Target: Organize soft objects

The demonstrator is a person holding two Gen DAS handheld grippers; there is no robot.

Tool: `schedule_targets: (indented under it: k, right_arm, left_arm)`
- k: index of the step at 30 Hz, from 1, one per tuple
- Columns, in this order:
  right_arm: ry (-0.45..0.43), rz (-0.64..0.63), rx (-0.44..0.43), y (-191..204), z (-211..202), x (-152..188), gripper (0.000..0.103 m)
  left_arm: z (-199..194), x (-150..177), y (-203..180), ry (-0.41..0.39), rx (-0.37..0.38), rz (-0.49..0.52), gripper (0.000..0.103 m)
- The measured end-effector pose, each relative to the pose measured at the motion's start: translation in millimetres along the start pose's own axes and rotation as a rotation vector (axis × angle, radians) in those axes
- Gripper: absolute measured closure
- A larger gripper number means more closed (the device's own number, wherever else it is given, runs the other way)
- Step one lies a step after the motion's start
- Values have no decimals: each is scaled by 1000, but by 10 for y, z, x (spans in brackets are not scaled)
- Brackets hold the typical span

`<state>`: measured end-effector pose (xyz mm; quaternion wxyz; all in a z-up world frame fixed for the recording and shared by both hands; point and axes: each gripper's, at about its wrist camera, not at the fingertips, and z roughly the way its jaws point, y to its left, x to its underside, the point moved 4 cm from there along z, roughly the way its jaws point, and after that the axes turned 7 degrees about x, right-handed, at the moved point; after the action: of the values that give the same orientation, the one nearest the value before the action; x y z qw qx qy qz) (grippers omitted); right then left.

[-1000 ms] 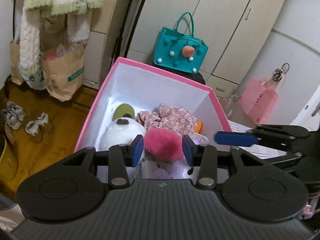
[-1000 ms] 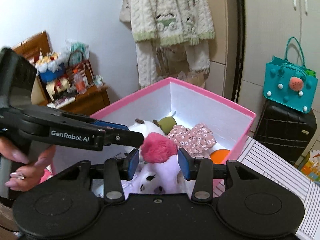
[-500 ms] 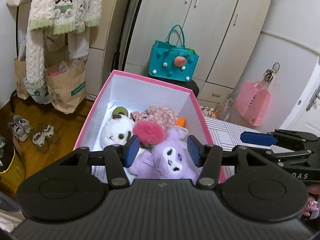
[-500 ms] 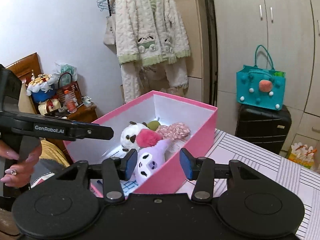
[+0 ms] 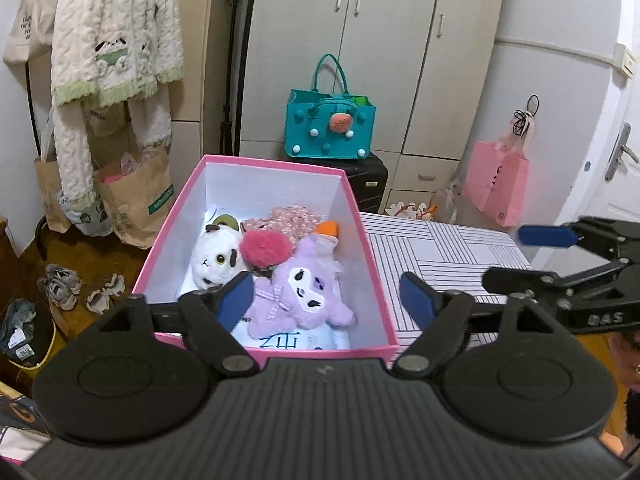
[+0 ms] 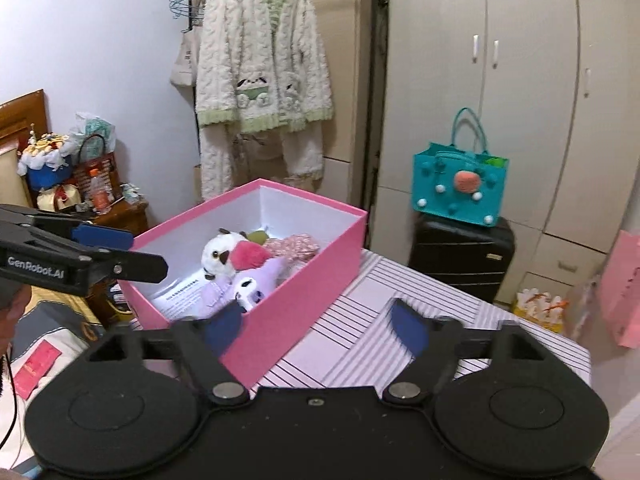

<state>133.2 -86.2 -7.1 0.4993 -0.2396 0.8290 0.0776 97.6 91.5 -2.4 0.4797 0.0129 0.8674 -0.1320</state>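
plush toys point(image 5: 280, 276) in pink box point(image 5: 372, 264); left gripper point(image 5: 328, 300), right gripper point(image 6: 316, 328) spread, empty.

A lived-in bedroom at home. A tall beige wardrobe point(image 6: 520, 92) fills the far wall. Left of it a fluffy cream robe point(image 6: 262, 80) hangs from a rail; in front of it a teal felt tote point(image 6: 460, 186) sits on a black suitcase point(image 6: 460, 256). Worn shoes point(image 5: 60, 286) lie on the wooden floor point(image 5: 96, 252), well left of the wardrobe.
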Motion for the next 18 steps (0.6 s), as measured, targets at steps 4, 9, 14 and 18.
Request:
schedule_targets:
  k: [4, 9, 14, 18]
  right_arm:
    - [1, 36, 70, -30, -163, 21, 0]
    - [47, 108, 133, -103, -364, 81, 0]
    - [44, 246, 145, -235, -562, 175, 0]
    - [64, 296, 229, -296, -667, 268, 0]
  left_arm:
    - [-53, 4, -88, -13, -34, 17, 0]
    - [-65, -3, -158, 34, -136, 30, 0]
    - [-93, -60, -210, 79, -181, -24, 0]
    - [-163, 10, -266, 93, -146, -60, 0]
